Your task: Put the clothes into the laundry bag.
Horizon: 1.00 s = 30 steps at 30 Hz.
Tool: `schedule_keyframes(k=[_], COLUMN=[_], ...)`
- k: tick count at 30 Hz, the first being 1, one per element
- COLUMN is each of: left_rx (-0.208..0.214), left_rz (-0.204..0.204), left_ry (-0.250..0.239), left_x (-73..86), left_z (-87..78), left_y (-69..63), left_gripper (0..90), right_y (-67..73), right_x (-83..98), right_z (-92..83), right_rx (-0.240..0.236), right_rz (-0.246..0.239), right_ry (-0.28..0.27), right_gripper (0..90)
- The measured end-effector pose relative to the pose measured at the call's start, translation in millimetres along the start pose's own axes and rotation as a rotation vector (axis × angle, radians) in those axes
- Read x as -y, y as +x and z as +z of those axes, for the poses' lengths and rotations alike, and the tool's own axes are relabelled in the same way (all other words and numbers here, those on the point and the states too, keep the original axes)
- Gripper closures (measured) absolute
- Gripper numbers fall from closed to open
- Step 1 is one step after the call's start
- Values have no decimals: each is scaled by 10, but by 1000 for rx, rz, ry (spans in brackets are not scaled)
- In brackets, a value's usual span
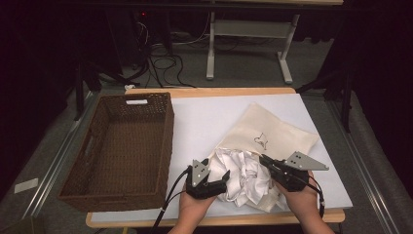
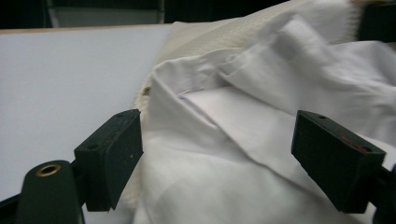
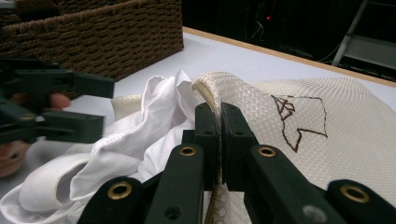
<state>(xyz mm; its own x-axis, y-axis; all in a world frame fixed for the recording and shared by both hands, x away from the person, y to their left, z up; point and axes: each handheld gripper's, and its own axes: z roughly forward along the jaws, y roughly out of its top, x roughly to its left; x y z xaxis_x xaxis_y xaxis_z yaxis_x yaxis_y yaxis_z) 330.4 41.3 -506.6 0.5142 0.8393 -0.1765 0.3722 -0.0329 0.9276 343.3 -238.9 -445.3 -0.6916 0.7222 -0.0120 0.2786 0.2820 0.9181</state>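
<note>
Both hands sat at the frame's bottom edge: right gripper [image 3: 219,140] pinched shut on the bag [image 1: 277,134] rim, left gripper [image 1: 208,183] gaping wide just left of the shirt [image 1: 243,178] spilling from the bag mouth, nearer it.

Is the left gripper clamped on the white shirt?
No: the left gripper has its jaws standing wide apart around the white shirt, pads not pressing it.

No words or numbers to read

The cream cloth bag [image 3: 299,135] has a small dark-brown stitched picture [image 3: 299,119] made of lines, like a little animal; it has no letters; the white tag [image 1: 136,102] on the brown basket [image 1: 117,151] looks blank
</note>
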Motion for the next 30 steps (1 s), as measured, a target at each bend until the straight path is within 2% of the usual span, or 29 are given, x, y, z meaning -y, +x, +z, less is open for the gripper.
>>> schedule_keyframes(k=[3,4,5,6,7,8,9,11,12,13,15,18,21,23,26,29,30], left_rx=[-13,-18,-26,-36,-36,-40,-53,-59,-44,-44,-14,9,27,4,14,23,12], left_rz=[12,12,33,34,34,30,13,45,59,59,98,123,125,113,54,61,77], left_ry=[6,20,49,55,55,57,62,48,49,49,53,80,96,101,60,32,-2], left_x=[-42,-66,-104,-114,-114,-115,-108,-93,-88,-88,-85,-88,-101,-156,-182,-179,-176], left_z=[94,146,240,276,276,298,302,266,250,250,234,313,382,494,488,407,295], left_y=[33,46,56,60,60,66,79,39,16,16,-65,-127,-149,-175,-148,-154,-155], left_gripper=[261,261,397,436,526,526,750,864,884,890,893,895,894,884,792,643,609], right_y=[-1,-5,-8,-7,-9,-9,-9,-16,-16,-18,-12,-4,-6,9,6,-2,-4], right_x=[4,3,-1,-3,-5,-5,-6,-9,-10,-12,-16,-24,-30,-41,-37,-31,-28], right_z=[1,3,6,5,6,6,12,16,16,17,20,26,31,27,21,12,2], right_rx=[0,-1,-2,-2,-1,-1,0,-2,-1,-1,1,3,2,0,0,-4,-5], right_rz=[5,1,0,3,2,2,1,-4,-3,-6,-1,2,-6,-4,3,4,1], right_ry=[3,1,-1,-1,-2,-2,-3,-6,-7,-8,-7,-6,-13,-17,-16,-18,-18], right_gripper=[875,876,876,876,876,876,876,876,876,876,876,876,876,877,876,876,876])
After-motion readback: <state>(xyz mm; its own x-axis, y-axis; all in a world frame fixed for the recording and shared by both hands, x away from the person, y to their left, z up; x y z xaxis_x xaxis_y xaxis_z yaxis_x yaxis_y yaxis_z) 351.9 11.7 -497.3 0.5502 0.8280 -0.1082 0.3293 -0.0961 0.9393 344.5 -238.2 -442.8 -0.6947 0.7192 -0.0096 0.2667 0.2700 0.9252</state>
